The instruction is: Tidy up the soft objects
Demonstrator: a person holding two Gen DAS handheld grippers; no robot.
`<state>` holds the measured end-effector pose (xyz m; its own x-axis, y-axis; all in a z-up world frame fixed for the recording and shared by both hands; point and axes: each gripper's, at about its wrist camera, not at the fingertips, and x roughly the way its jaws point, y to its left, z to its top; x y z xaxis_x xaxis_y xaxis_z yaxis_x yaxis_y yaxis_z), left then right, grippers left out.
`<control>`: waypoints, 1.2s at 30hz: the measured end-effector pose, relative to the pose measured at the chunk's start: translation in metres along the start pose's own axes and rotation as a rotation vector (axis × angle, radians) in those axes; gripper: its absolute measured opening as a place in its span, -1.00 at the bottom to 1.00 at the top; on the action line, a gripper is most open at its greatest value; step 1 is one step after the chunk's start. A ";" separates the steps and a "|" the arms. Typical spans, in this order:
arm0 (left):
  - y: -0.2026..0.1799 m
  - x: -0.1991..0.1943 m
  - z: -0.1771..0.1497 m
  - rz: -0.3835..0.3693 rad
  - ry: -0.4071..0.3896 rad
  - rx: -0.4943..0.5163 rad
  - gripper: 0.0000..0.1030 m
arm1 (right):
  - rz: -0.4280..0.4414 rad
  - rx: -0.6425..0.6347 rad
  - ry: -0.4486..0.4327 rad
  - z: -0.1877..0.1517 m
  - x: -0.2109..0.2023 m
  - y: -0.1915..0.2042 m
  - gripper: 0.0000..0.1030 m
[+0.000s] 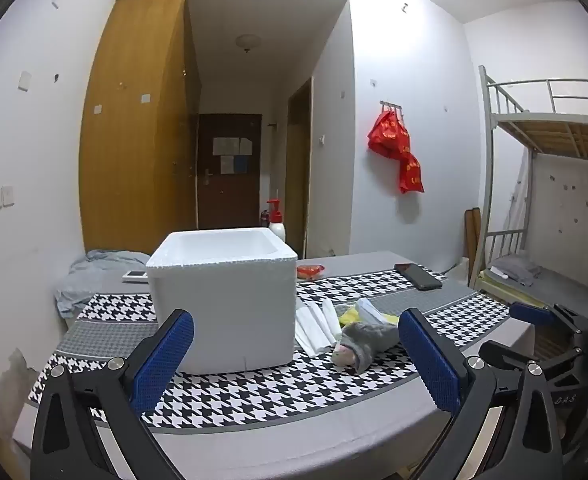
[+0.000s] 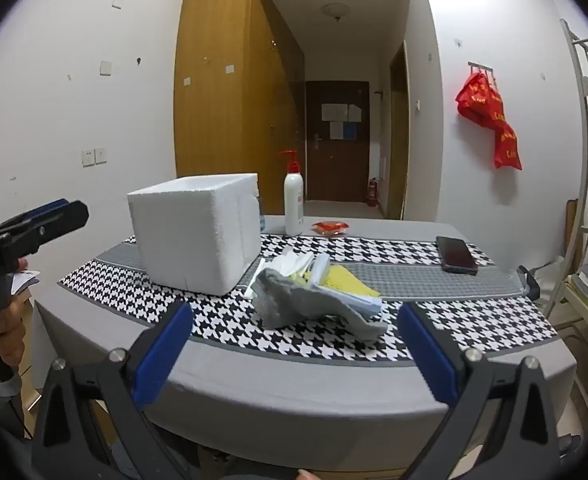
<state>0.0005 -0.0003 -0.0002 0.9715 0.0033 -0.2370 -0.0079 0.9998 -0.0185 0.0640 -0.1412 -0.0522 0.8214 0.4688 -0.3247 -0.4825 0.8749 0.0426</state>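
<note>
A white foam box [image 1: 223,300] [image 2: 195,232] stands open-topped on the houndstooth table runner [image 1: 253,392]. Right of it lies a small heap of soft things: a grey sock [image 1: 368,340] [image 2: 294,306], a yellow cloth [image 2: 348,280] [image 1: 350,314] and white folded pieces [image 1: 314,326] [image 2: 291,264]. My left gripper [image 1: 296,356] hovers over the table's near edge, wide open and empty, facing the box and the heap. My right gripper [image 2: 296,346] is open and empty too, in front of the grey sock. The left gripper [image 2: 33,224] shows at the left of the right wrist view, held by a hand.
A black phone [image 1: 418,276] [image 2: 456,254] lies at the far right of the table. A white pump bottle [image 2: 294,200] and a red packet [image 2: 330,227] stand behind the heap. Crumpled bluish cloth [image 1: 93,272] sits at the far left. A bunk bed [image 1: 546,160] is on the right.
</note>
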 end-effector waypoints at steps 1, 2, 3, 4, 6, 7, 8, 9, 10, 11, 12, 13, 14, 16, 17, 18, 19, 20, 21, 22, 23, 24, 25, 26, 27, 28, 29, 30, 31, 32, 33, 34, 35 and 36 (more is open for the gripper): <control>0.000 0.001 0.000 -0.005 0.006 -0.003 0.98 | -0.002 0.003 -0.004 0.000 0.000 -0.001 0.99; -0.001 0.001 0.000 -0.010 0.009 -0.005 0.98 | -0.005 0.004 -0.006 0.000 0.000 -0.001 0.99; -0.002 0.001 0.000 -0.010 0.011 -0.006 0.98 | -0.004 0.007 -0.008 0.000 0.000 -0.003 0.99; -0.003 0.003 0.001 -0.008 0.016 -0.009 0.98 | -0.003 0.008 -0.009 0.000 0.000 -0.004 0.99; 0.004 0.000 0.001 -0.018 0.007 -0.028 0.98 | -0.009 0.006 -0.012 0.000 -0.002 -0.004 0.99; 0.003 -0.002 0.002 -0.013 0.005 -0.027 0.98 | -0.009 0.006 -0.009 0.000 0.001 -0.002 0.99; 0.004 0.000 0.003 -0.007 0.009 -0.035 0.98 | -0.009 0.007 -0.010 0.002 -0.001 0.002 0.99; 0.004 0.000 0.004 -0.004 0.008 -0.032 0.98 | -0.009 0.008 -0.009 0.002 -0.001 0.002 0.99; 0.005 0.000 0.005 0.006 0.006 -0.028 0.98 | -0.008 0.004 -0.006 0.000 0.001 0.002 0.99; 0.003 0.002 0.000 0.015 0.004 -0.016 0.98 | -0.006 0.008 -0.002 0.000 0.002 0.000 0.99; 0.003 0.003 0.000 0.025 0.002 -0.015 0.98 | -0.008 0.008 -0.005 0.000 0.002 0.000 0.99; 0.004 0.002 0.000 0.026 -0.002 -0.018 0.98 | -0.010 0.007 -0.008 0.001 0.002 0.000 0.99; 0.003 0.002 0.000 0.021 -0.007 -0.019 0.98 | -0.010 -0.002 -0.012 0.002 -0.001 0.000 0.99; 0.003 0.004 0.000 0.008 -0.002 -0.020 0.98 | -0.010 0.003 -0.024 0.002 -0.003 0.000 0.99; 0.003 0.005 0.000 0.001 0.001 -0.021 0.98 | -0.009 0.008 -0.029 0.003 -0.003 0.000 0.99; 0.003 0.005 -0.001 -0.001 0.000 -0.023 0.98 | -0.009 0.013 -0.031 0.004 -0.003 0.000 0.99; 0.003 0.005 -0.001 -0.003 -0.002 -0.023 0.98 | -0.010 0.015 -0.034 0.005 -0.004 -0.001 0.99; 0.004 0.004 -0.001 -0.006 -0.005 -0.022 0.98 | -0.012 0.014 -0.037 0.005 -0.005 -0.001 0.99; 0.004 0.004 -0.001 -0.002 -0.004 -0.023 0.98 | -0.015 0.015 -0.042 0.006 -0.006 -0.001 0.99; 0.005 0.004 -0.002 0.007 -0.005 -0.027 0.98 | -0.018 0.017 -0.047 0.006 -0.007 -0.002 0.99; 0.005 0.004 -0.002 0.014 -0.006 -0.028 0.98 | -0.017 0.017 -0.049 0.006 -0.007 -0.001 0.99; 0.005 0.003 -0.002 0.015 -0.008 -0.027 0.98 | -0.019 0.019 -0.055 0.007 -0.008 -0.001 0.99; 0.005 0.002 -0.002 0.018 -0.008 -0.028 0.98 | -0.020 0.020 -0.059 0.006 -0.009 -0.002 0.99; 0.006 0.003 -0.002 0.023 -0.009 -0.031 0.98 | -0.022 0.019 -0.060 0.007 -0.009 -0.001 0.99; 0.006 0.003 -0.002 0.023 -0.009 -0.033 0.98 | -0.025 0.018 -0.064 0.007 -0.009 -0.001 0.99; 0.006 0.003 -0.002 0.021 -0.007 -0.033 0.98 | -0.029 0.016 -0.076 0.008 -0.011 -0.001 0.99; 0.007 0.002 -0.001 0.021 -0.007 -0.034 0.98 | -0.032 0.015 -0.087 0.008 -0.013 -0.001 0.99; 0.006 0.002 -0.001 0.020 -0.008 -0.035 0.98 | -0.033 0.018 -0.095 0.009 -0.013 -0.001 0.99; 0.006 0.002 -0.001 0.021 -0.009 -0.038 0.98 | -0.033 0.023 -0.106 0.009 -0.014 -0.002 0.99; 0.006 0.002 -0.001 0.022 -0.009 -0.040 0.98 | -0.032 0.028 -0.111 0.009 -0.015 -0.002 0.99; 0.006 0.003 -0.001 0.017 -0.005 -0.041 0.98 | -0.030 0.032 -0.114 0.010 -0.015 -0.003 0.99; 0.006 0.003 -0.001 0.012 -0.002 -0.041 0.98 | -0.029 0.037 -0.115 0.010 -0.016 -0.004 0.99; 0.007 0.003 -0.001 0.012 -0.001 -0.040 0.98 | -0.029 0.040 -0.119 0.010 -0.017 -0.005 0.99; 0.007 0.003 -0.001 0.020 -0.002 -0.041 0.98 | -0.029 0.040 -0.122 0.010 -0.017 -0.005 0.99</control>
<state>0.0036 0.0063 -0.0019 0.9716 0.0235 -0.2354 -0.0372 0.9978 -0.0540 0.0551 -0.1523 -0.0378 0.8671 0.4520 -0.2094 -0.4471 0.8915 0.0729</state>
